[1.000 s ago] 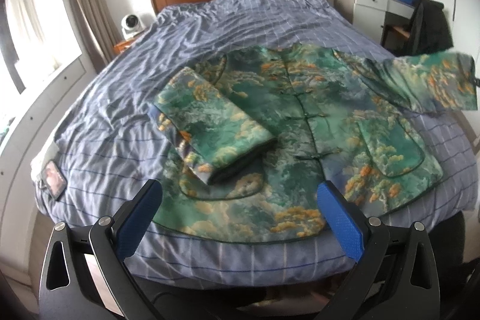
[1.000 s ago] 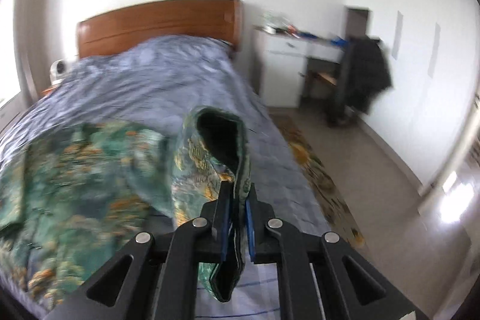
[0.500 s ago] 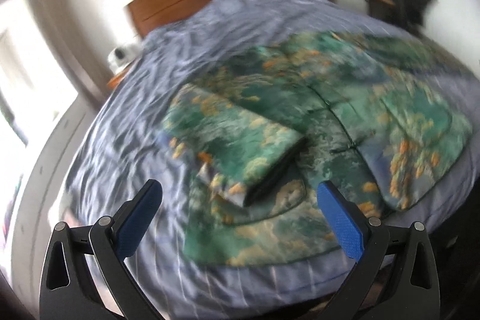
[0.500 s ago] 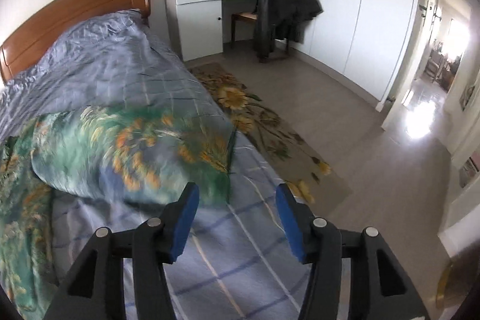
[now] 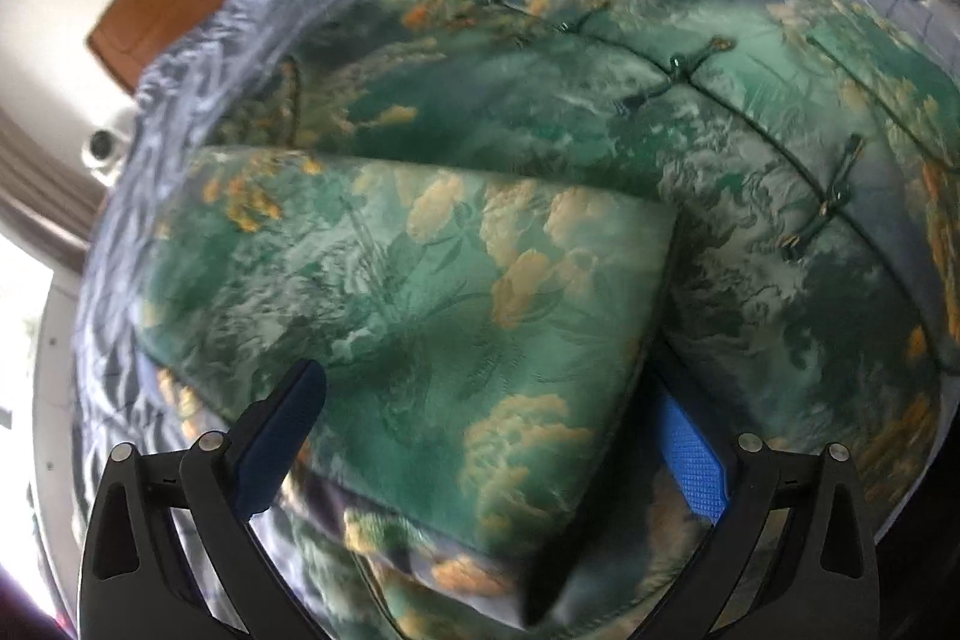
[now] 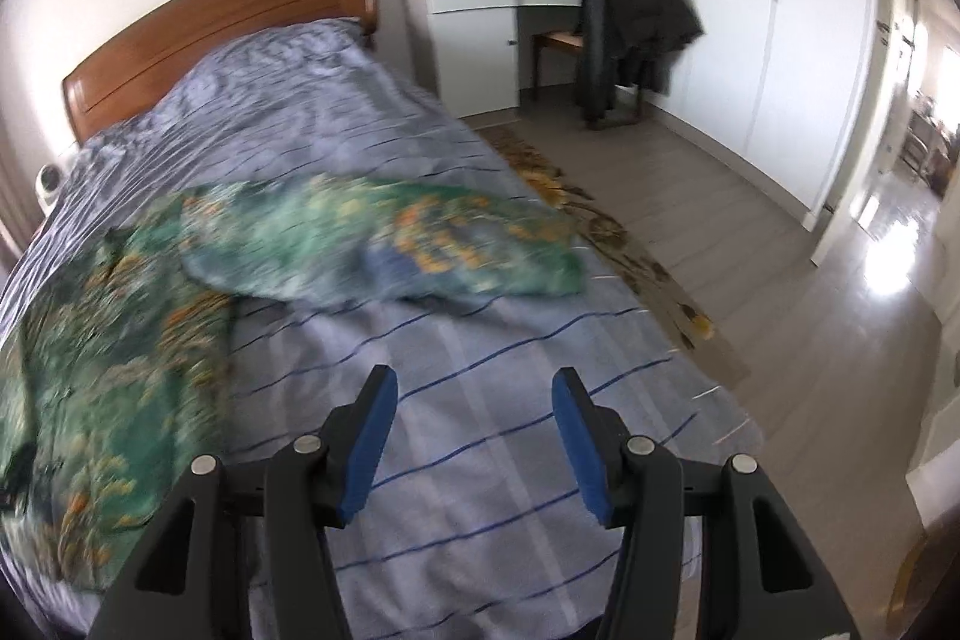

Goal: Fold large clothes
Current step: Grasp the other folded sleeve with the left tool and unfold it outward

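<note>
A green jacket with orange flowers lies face up and buttoned on the bed. Its left sleeve is folded across the chest. My left gripper hovers close over that sleeve's cuff end, wide open, with the cuff lying between the blue fingers and partly hiding the right one. In the right wrist view the jacket's body is at the left and its right sleeve lies spread out on the striped sheet. My right gripper stands open above bare sheet, short of that sleeve, with nothing in it.
A wooden headboard is at the far end of the bed. Past the bed's right edge are a flowered rug, a white desk, a chair with a dark coat and white wardrobe doors. A small white device stands left of the bed.
My right gripper let go of the right sleeve, opened and drew back; the sleeve now lies on the sheet. My left gripper rolled and dropped close onto the folded left sleeve.
</note>
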The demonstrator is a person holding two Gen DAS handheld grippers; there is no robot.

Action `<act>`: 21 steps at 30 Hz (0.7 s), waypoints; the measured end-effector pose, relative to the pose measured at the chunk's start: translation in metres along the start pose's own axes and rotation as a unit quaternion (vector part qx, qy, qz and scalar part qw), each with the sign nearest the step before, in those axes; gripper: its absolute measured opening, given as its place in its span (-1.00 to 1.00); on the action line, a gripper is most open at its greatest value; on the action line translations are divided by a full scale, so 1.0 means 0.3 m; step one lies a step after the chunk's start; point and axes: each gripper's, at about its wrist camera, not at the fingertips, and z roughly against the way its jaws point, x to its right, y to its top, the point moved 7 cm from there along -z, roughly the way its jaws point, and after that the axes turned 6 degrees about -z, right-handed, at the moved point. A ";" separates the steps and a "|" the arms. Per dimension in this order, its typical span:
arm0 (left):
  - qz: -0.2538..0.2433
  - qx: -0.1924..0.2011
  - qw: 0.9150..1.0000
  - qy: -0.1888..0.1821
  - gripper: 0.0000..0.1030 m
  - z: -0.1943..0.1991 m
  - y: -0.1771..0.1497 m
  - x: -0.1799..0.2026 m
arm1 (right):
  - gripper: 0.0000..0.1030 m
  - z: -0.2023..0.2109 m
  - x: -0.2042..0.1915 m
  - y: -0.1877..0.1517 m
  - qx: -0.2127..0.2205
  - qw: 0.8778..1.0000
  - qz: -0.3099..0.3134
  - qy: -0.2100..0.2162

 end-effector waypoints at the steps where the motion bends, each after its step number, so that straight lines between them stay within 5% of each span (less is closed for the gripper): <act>1: -0.004 0.000 1.000 -0.007 0.96 -0.006 -0.002 0.003 | 0.06 0.009 -0.024 -0.012 0.000 1.000 0.005 0.004; 4: -0.010 -0.006 0.999 -0.050 0.35 -0.015 -0.007 0.025 | 0.06 0.030 -0.125 -0.042 -0.007 0.999 0.021 0.027; 6: 0.001 -0.005 0.997 -0.072 -0.37 -0.005 -0.007 0.023 | 0.06 0.046 -0.198 -0.057 -0.011 0.998 0.029 0.049; 8: 0.022 0.000 0.996 -0.082 -0.69 0.015 -0.009 0.002 | 0.06 0.063 -0.257 -0.069 -0.012 0.997 0.035 0.068; 12: 0.092 0.037 0.991 -0.094 -0.80 0.103 -0.026 -0.097 | 0.06 0.097 -0.369 -0.099 -0.011 0.994 0.059 0.096; 21: 0.218 0.110 0.970 0.013 -0.80 0.414 -0.170 -0.534 | 0.07 0.149 -0.478 -0.123 -0.001 0.988 0.093 0.120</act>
